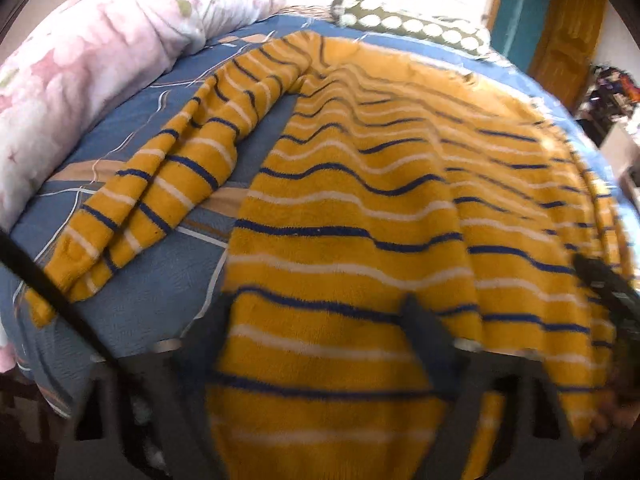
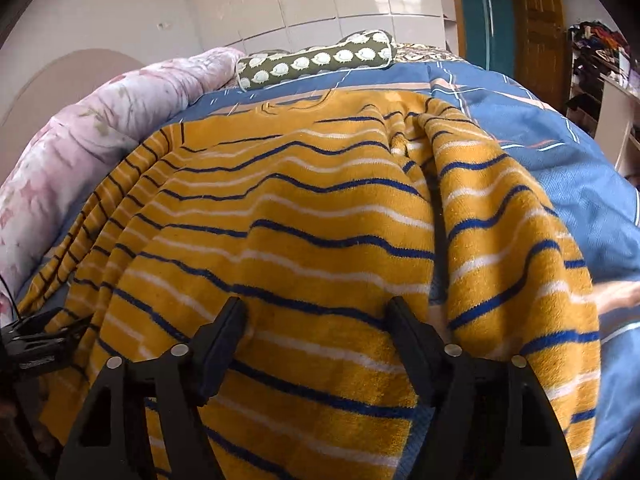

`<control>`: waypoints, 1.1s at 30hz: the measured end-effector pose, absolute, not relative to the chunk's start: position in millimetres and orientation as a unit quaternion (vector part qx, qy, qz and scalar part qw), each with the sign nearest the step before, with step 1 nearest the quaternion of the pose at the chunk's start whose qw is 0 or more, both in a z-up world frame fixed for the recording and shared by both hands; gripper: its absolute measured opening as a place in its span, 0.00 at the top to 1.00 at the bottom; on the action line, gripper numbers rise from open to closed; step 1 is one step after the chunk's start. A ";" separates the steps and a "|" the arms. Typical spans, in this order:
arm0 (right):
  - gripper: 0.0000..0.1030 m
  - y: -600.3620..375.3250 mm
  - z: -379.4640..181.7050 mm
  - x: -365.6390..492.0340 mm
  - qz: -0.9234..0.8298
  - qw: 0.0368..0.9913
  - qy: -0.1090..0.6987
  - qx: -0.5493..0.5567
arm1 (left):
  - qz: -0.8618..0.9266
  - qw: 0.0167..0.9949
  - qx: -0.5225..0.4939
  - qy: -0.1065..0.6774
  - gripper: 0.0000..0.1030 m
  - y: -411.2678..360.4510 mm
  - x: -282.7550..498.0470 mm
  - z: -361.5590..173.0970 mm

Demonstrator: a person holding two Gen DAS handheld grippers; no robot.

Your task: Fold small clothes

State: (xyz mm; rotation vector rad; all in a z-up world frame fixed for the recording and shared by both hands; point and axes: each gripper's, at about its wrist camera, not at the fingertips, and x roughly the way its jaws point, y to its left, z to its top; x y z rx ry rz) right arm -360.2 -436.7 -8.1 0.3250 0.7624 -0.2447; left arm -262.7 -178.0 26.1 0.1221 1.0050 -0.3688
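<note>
A mustard-yellow sweater (image 1: 360, 208) with blue and white stripes lies spread on a bed; it also shows in the right wrist view (image 2: 304, 220). One sleeve (image 1: 168, 184) stretches left onto the blue bedsheet; the other sleeve (image 2: 512, 232) lies bunched at the right. My left gripper (image 1: 320, 316) is over the hem; its right finger (image 1: 424, 336) shows, its left finger is hidden by cloth. My right gripper (image 2: 316, 312) is open, its fingers (image 2: 228, 328) spread over the hem, holding nothing. The left gripper also shows at the left edge of the right wrist view (image 2: 36, 340).
A blue patterned bedsheet (image 1: 152, 304) covers the bed. A pink floral quilt (image 1: 80, 64) lies along the left. A green spotted pillow (image 2: 312, 60) sits at the head. A wooden door (image 2: 540, 24) and cluttered shelves (image 2: 596, 56) stand at the right.
</note>
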 end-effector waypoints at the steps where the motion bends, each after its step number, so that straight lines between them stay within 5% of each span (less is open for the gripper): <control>1: 0.18 -433.8 -9.0 -359.2 -0.118 0.910 0.368 0.152 | -0.189 0.857 0.052 0.477 0.43 -172.6 -264.4 31.8; 8: 0.11 -425.1 -10.0 -352.5 -0.127 0.911 0.374 0.119 | -0.195 0.857 -0.038 0.476 0.43 -100.8 -248.9 46.6; 15: 0.09 -421.4 -10.7 -351.0 -0.133 0.910 0.378 0.109 | -0.290 0.808 -0.062 0.509 0.46 -124.9 -257.0 27.1; 16: 0.08 -420.9 -10.8 -350.4 -0.131 0.909 0.380 0.107 | -0.294 0.806 -0.051 0.512 0.52 -132.9 -260.1 24.0; 18: 0.01 -417.8 -11.5 -344.9 -0.120 0.905 0.397 0.096 | -0.274 0.809 -0.025 0.519 0.92 -141.5 -261.6 19.6; 20: 0.01 -414.4 -11.2 -338.0 -0.119 0.897 0.420 0.077 | -0.275 0.805 -0.051 0.524 0.92 -133.9 -259.4 22.0; 22: 0.06 -415.2 -3.1 -334.8 -0.124 0.885 0.441 0.082 | -0.258 0.816 -0.052 0.515 0.93 -119.3 -262.2 31.4; 23: 0.24 -416.7 5.5 -339.8 -0.126 0.888 0.431 0.101 | -0.250 0.823 -0.047 0.509 0.93 -111.8 -264.2 36.9; 24: 0.32 -418.6 17.2 -350.1 -0.123 0.895 0.409 0.128 | -0.244 0.827 -0.044 0.504 0.93 -102.9 -266.7 41.8; 33: 0.32 -421.4 34.4 -417.0 -0.160 0.895 0.383 0.165 | -0.229 0.837 -0.046 0.495 0.89 -76.7 -285.6 52.3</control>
